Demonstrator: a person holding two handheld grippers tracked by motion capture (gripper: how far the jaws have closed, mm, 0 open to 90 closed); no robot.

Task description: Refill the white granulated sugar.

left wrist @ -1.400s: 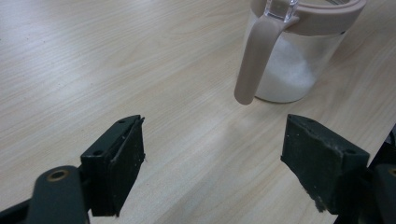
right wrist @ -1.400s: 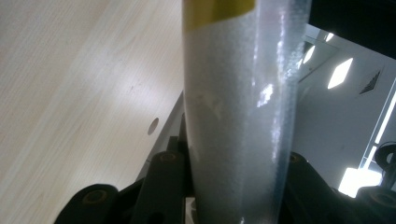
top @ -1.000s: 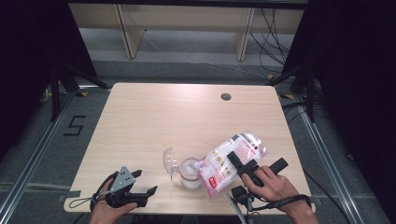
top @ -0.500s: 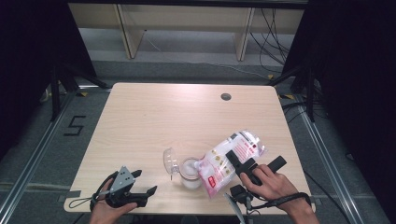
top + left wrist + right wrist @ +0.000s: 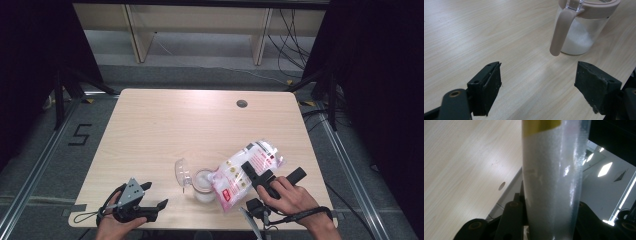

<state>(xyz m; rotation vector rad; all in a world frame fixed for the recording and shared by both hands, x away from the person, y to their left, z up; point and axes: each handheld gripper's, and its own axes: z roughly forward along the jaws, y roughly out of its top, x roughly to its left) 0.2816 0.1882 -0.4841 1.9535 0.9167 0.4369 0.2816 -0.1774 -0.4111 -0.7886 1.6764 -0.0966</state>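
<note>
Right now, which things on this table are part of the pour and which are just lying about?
In the job:
- bag of white granules, clamped in the right gripper, tipped over the jar
- clear jar, lid flipped open, part-filled

Not in the job:
- left gripper, open, resting on the table
- round hole near the far edge

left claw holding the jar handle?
No. In the left gripper view the left claw stands open over bare table, short of the jar and its handle.

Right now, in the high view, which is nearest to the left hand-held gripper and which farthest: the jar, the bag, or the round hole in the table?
From the left hand-held gripper:
1. Jar, just to its right, lid flipped open.
2. Bag, farther right, tilted over the jar.
3. Round hole, near the table's far edge.
</note>
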